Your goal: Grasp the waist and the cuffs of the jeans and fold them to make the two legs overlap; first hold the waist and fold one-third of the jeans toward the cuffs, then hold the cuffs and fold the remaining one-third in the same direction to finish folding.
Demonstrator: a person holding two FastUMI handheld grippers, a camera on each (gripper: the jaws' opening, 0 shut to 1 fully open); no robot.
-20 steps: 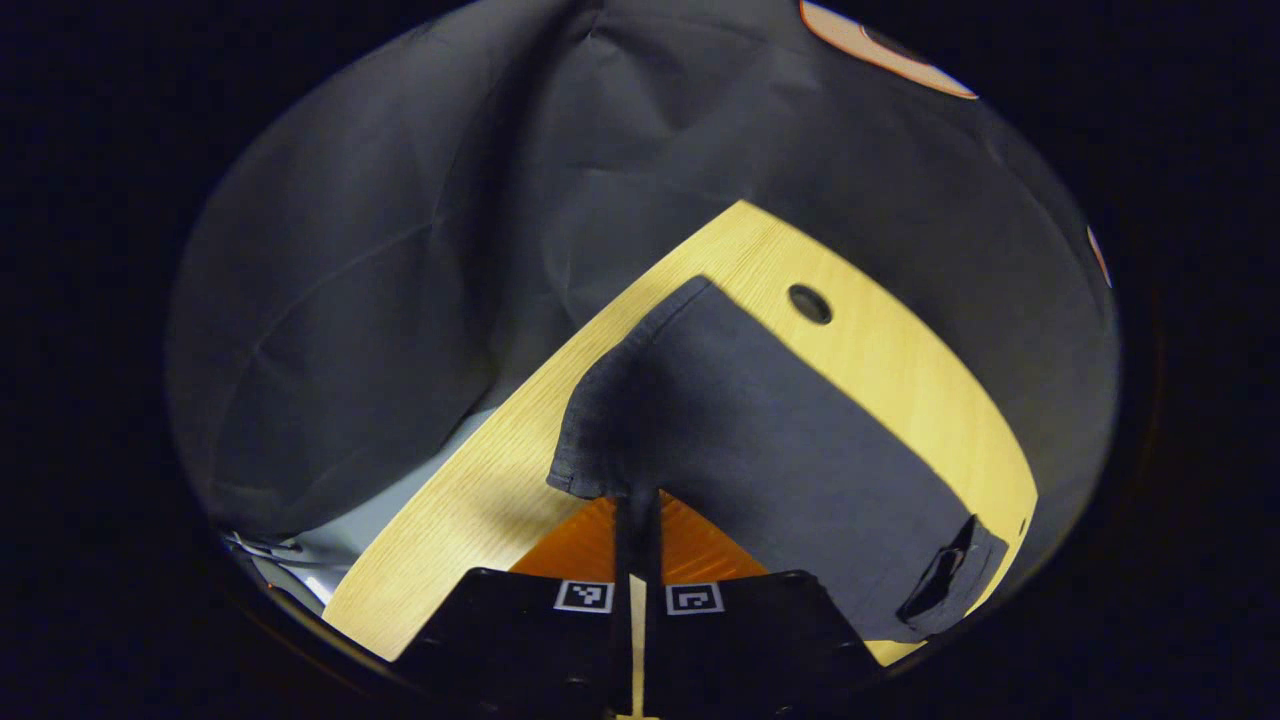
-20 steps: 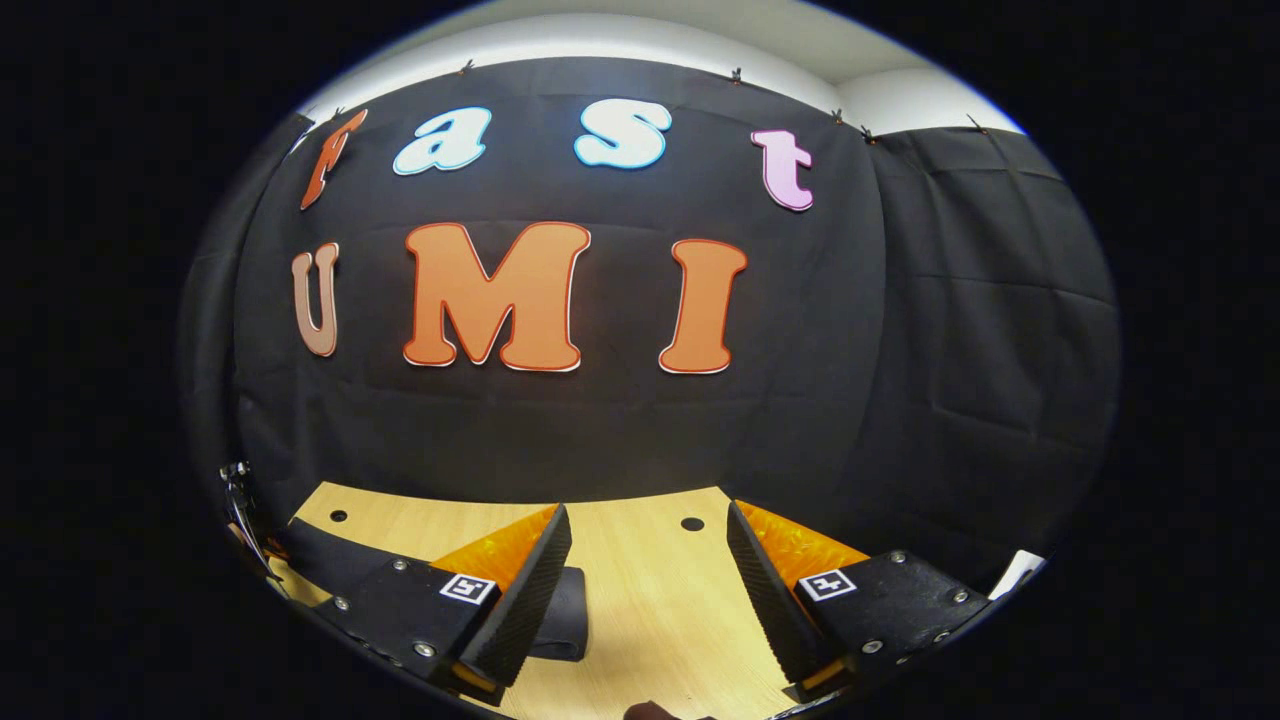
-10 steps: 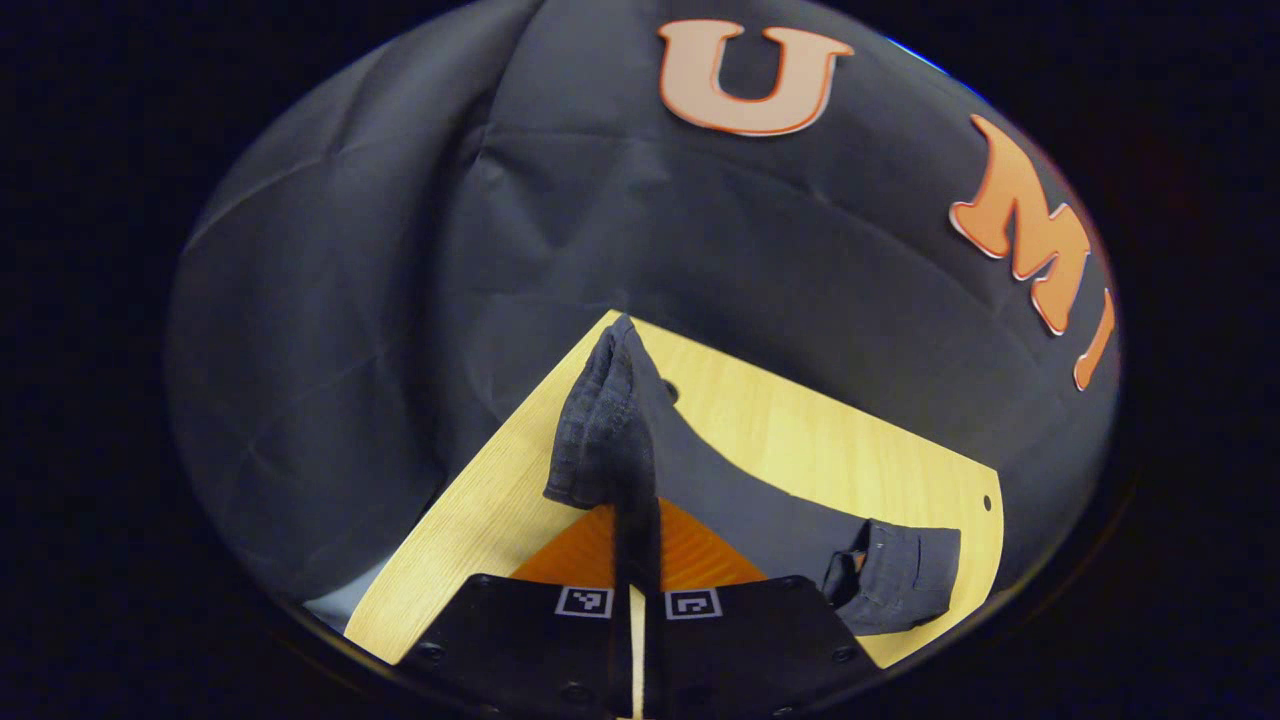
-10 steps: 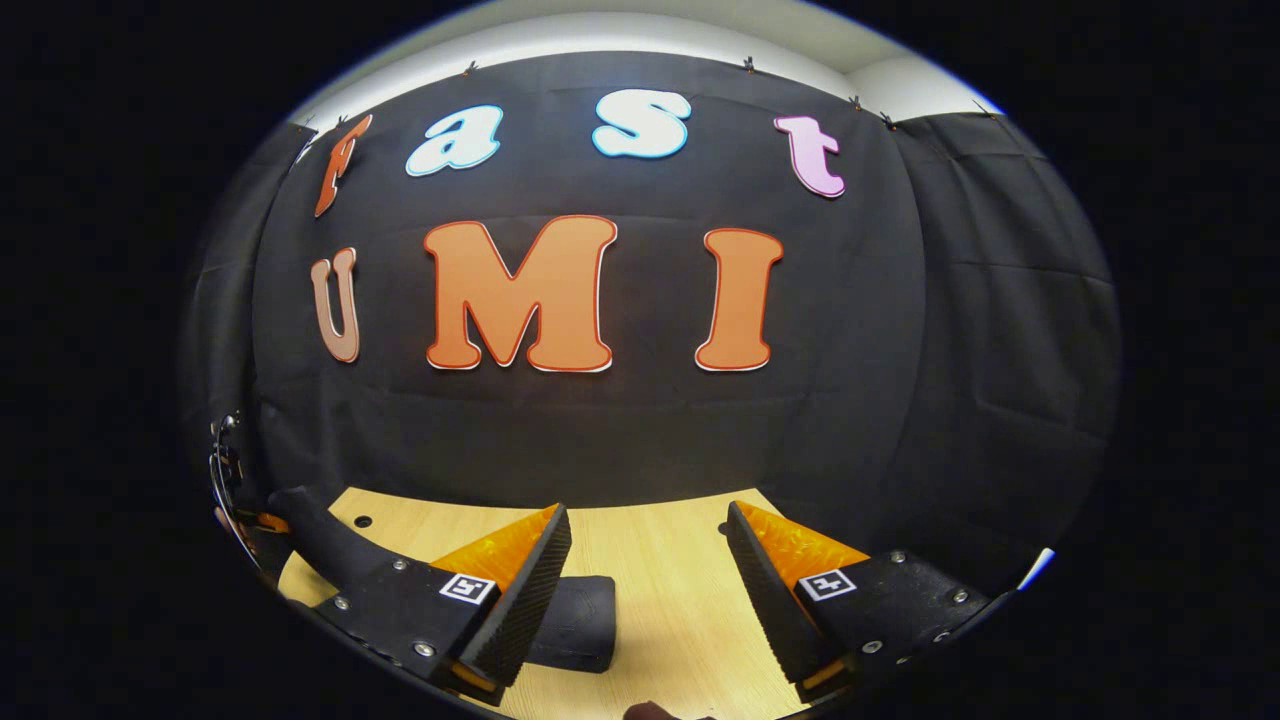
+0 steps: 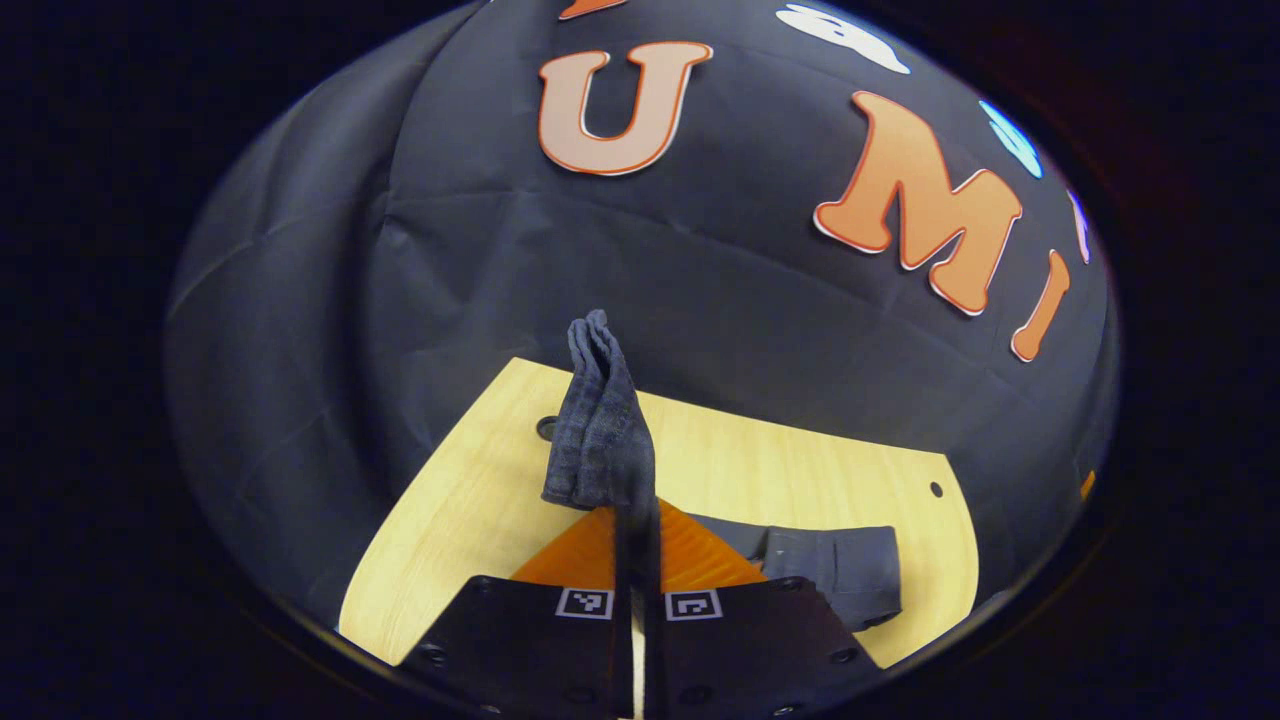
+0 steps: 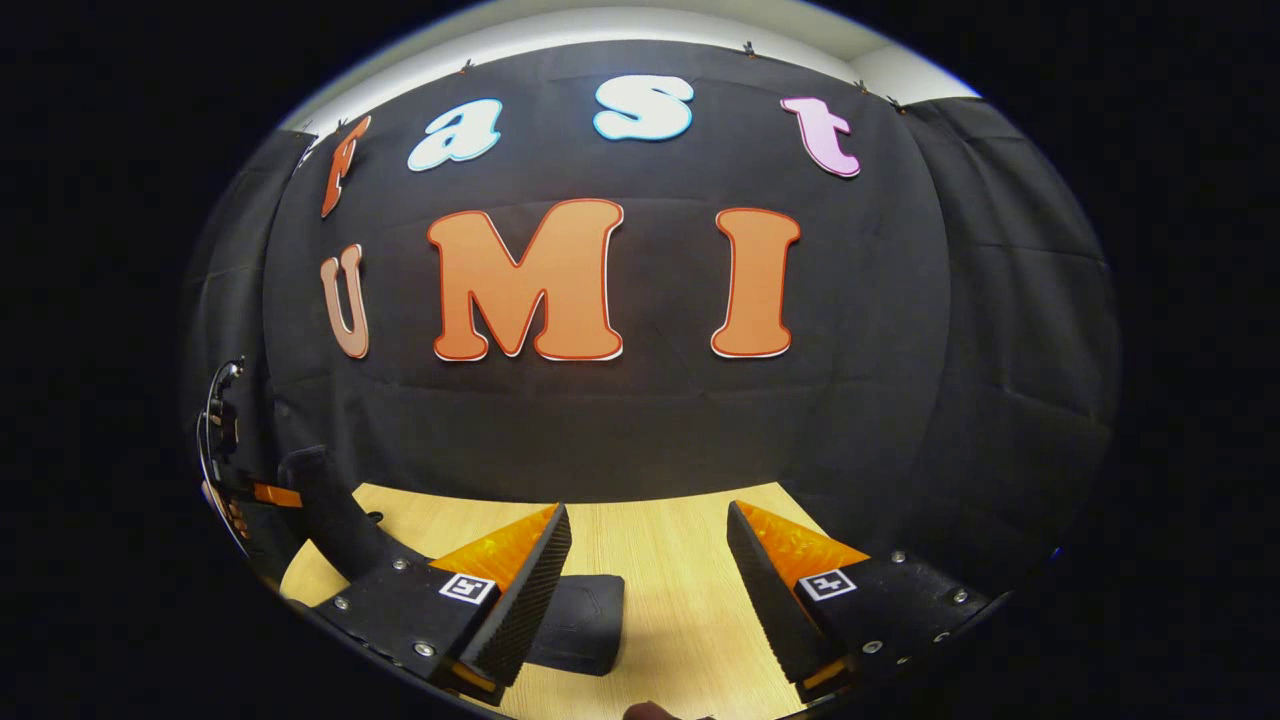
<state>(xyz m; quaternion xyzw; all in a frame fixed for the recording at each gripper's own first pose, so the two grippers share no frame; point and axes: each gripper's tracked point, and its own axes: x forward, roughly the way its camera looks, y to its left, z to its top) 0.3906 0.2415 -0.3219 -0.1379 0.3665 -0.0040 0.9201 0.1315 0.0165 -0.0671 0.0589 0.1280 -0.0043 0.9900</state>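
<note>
Dark jeans lie on the wooden table (image 5: 800, 465). My left gripper (image 5: 637, 520) is shut on one end of the jeans (image 5: 598, 420), which stands up bunched above the fingers, clear of the table. The rest of the jeans (image 5: 835, 578) lies flat at the lower right. In the right gripper view, my right gripper (image 6: 648, 580) stands open above the table (image 6: 660, 540) with nothing between its fingers. The folded end of the jeans (image 6: 588, 625) lies just behind its left finger. The lifted stretch of jeans (image 6: 325, 505) rises at the far left toward the left gripper (image 6: 240, 500).
The table has small round holes (image 5: 546, 428) near its far corners (image 5: 935, 489). The black cloth wall hangs close behind the table's far edge and along its left side. Bare wood shows between the right gripper's fingers.
The left gripper has lifted its end of the jeans higher and swung it over toward the rest of the jeans; less cloth lies flat. The right gripper has hardly moved and stays open.
</note>
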